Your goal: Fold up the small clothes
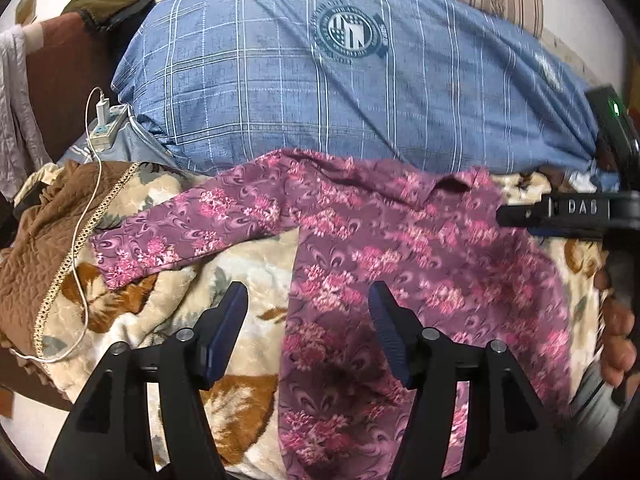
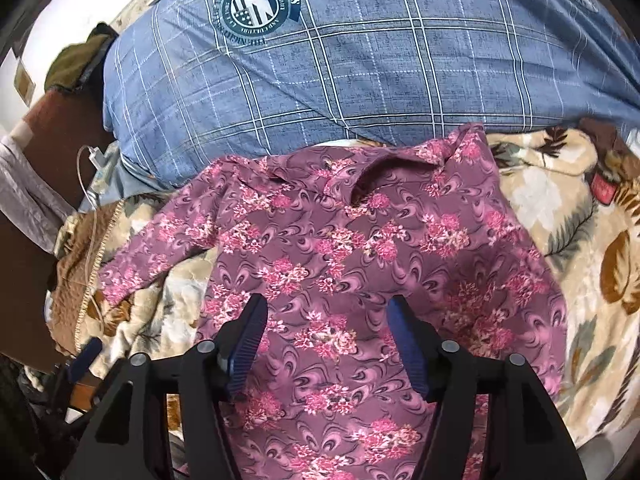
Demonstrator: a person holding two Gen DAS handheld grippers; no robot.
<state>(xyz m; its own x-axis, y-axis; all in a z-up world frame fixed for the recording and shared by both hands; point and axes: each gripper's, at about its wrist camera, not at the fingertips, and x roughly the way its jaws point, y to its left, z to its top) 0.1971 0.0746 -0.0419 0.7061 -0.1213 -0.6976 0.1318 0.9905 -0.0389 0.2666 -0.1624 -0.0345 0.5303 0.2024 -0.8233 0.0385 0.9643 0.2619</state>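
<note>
Left gripper point(image 1: 308, 304): nearest the left wrist camera; we see its blue-padded jaws spread wide and released, straddling the garment's left edge, gripping nothing.
Right gripper point(image 2: 326, 318): jaws likewise spread apart, empty, poised over the garment's middle.
Garment: we find the purple long-sleeved top with pink floral print point(image 2: 360, 248) lying flat on the beige leaf-patterned fleece blanket point(image 2: 560, 216), collar at the far end, just beside the blue checked pillow point(image 2: 360, 72).
Left sleeve point(image 1: 180, 220): stretched out to the left, unfolded.
Progress: we judge the top spread ready; no fold is made, so sleeves and body remain.
</note>
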